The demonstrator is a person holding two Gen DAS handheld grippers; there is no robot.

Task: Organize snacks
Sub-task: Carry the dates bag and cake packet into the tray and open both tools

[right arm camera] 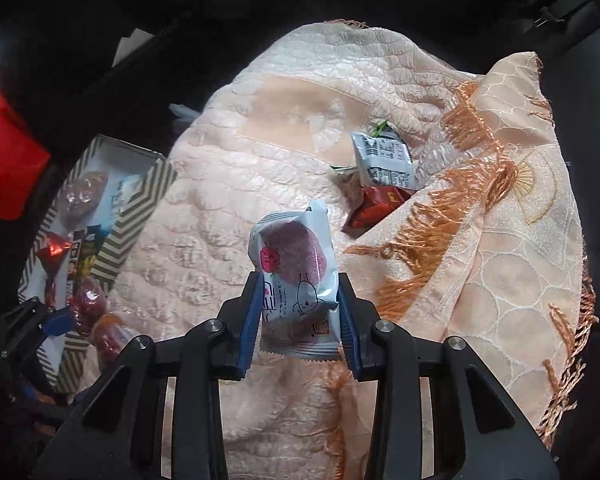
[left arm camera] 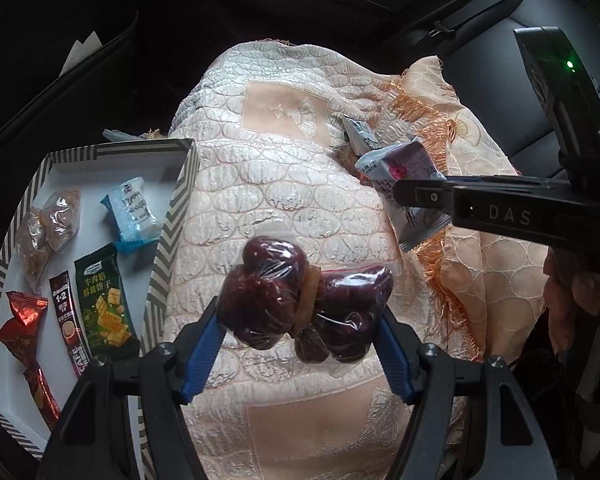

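Observation:
My left gripper (left arm camera: 300,320) is shut on a clear bag of dark red dates (left arm camera: 300,300) and holds it above the peach cloth. My right gripper (right arm camera: 298,304) is shut on a white snack packet with a purple round picture (right arm camera: 296,268); both also show in the left wrist view, the packet (left arm camera: 400,184) at the right. A striped box (left arm camera: 180,208) at the left holds several snacks, among them a green biscuit packet (left arm camera: 104,304) and a blue-white packet (left arm camera: 134,212). The box also shows in the right wrist view (right arm camera: 140,216).
A peach quilted cloth (left arm camera: 284,200) with orange fringe covers the seat. A grey-white packet (right arm camera: 384,160) and a red packet (right arm camera: 376,208) lie in a fold of the cloth at the right. Dark car interior surrounds it; something red (right arm camera: 8,148) is at the far left.

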